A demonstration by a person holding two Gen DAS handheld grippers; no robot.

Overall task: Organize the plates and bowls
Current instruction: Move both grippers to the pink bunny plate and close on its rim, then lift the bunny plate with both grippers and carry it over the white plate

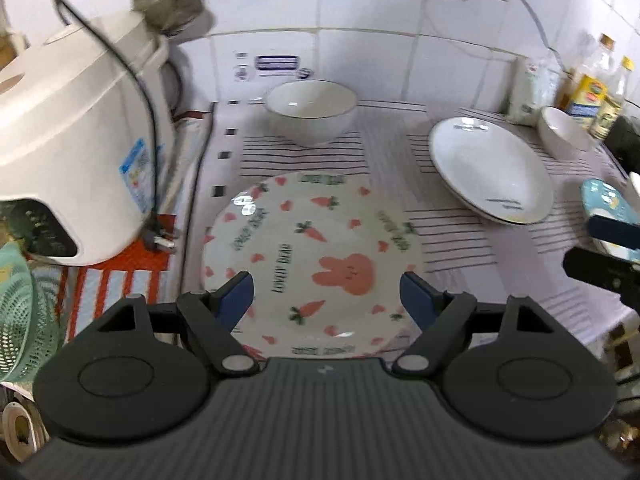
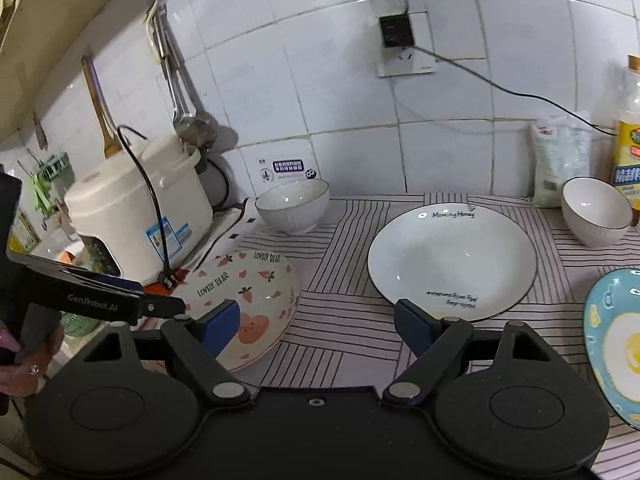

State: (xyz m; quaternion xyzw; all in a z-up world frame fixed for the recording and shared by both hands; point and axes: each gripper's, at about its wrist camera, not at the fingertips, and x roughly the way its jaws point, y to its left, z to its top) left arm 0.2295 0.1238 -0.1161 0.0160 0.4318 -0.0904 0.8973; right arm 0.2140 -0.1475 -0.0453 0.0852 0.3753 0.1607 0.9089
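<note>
I had the left gripper (image 1: 326,294) wide and empty over the bunny plate (image 1: 310,266), lined up to grab it. Right gripper (image 2: 316,322) was wide too, near the white plate (image 2: 452,260), since nothing was stacked yet

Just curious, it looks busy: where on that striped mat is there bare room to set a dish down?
Bare mat lies between the bunny plate and the white plate, and behind it beside the left bowl. It is crowded by the rice cooker and around the blue plate.
</note>
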